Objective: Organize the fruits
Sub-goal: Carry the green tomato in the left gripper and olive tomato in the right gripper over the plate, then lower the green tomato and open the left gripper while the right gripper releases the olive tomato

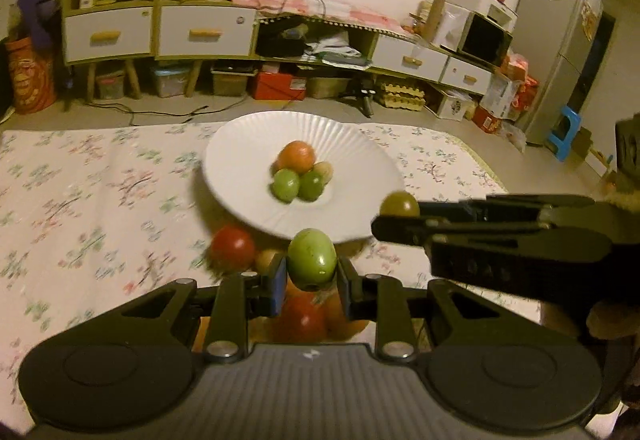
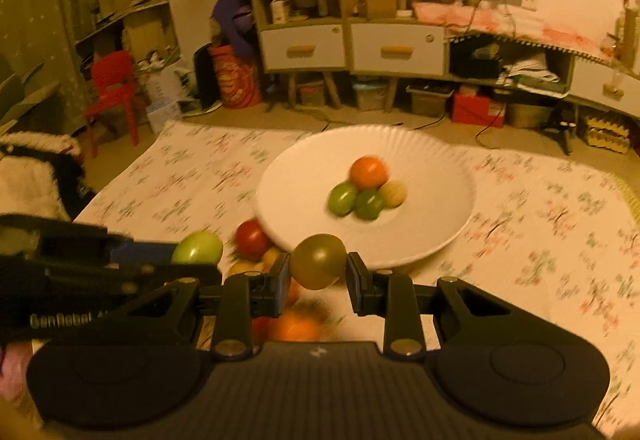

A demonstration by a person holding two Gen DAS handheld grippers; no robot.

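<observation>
A cluttered room with white-drawered cabinets [image 1: 204, 32] lies behind a table under a floral cloth [image 1: 80, 200]. On the cloth stands a white ribbed plate [image 1: 240, 176], holding an orange fruit [image 1: 296, 156], two green fruits [image 1: 286, 185] and a pale one [image 1: 325, 170] huddled at its middle. The left gripper [image 1: 311, 272] is clamped on a bright green fruit [image 1: 312, 255] just at the plate's near rim. The right gripper [image 2: 318, 272] pinches an olive-brown fruit [image 2: 319, 260], also at the near rim, to the right of the green one. A red fruit [image 1: 233, 246] and blurred orange ones [image 2: 296, 324] lie on the cloth beside the plate's near edge, below the grippers.
</observation>
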